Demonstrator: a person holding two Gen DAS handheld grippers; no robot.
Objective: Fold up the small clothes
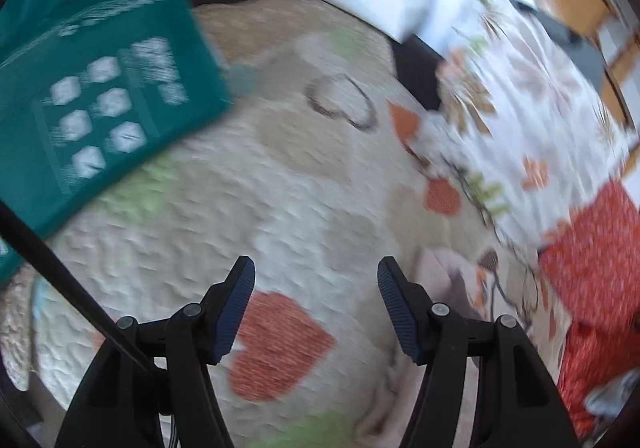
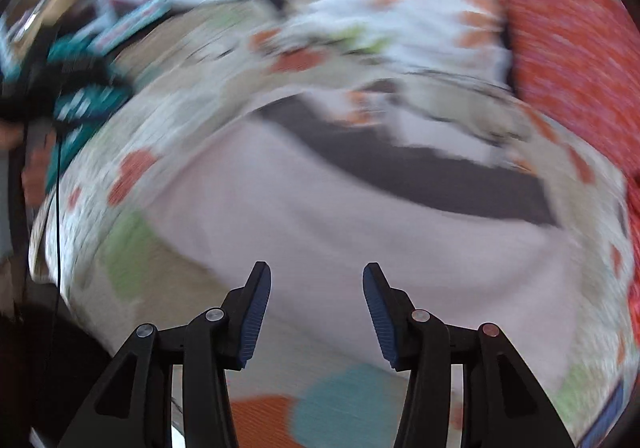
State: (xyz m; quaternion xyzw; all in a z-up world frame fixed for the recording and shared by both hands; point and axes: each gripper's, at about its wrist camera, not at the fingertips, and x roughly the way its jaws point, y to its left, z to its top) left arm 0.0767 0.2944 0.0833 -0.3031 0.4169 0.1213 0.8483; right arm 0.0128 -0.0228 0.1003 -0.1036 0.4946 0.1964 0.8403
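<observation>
Left gripper (image 1: 316,304): its two blue-padded fingers are standing wide apart with nothing between them, hovering over the quilt (image 1: 280,184).
Right gripper (image 2: 317,308): its fingers are likewise spread and holding nothing, pointing over the pale pink garment (image 2: 320,224).
Pale pink garment: it is lying spread on the quilt directly ahead of the right gripper, with a dark grey part (image 2: 420,172) showing along its far edge; in the left wrist view only a corner of it is peeking in at the lower right (image 1: 444,280), just beside the right-hand finger. Blur is hiding what kind of garment it is.
Quilt: cream, textured, and carrying orange hearts (image 1: 276,344) and green patches.
Teal package (image 1: 92,108): it is resting on the quilt at the far left, printed with white squares, well apart from the garment.
White floral fabric (image 1: 532,120): it is lying at the quilt's far right side.
Red patterned cloth (image 1: 596,268): it is sitting just beside the floral fabric, at the right edge.
Sharpness: both views are smearing with motion blur.
</observation>
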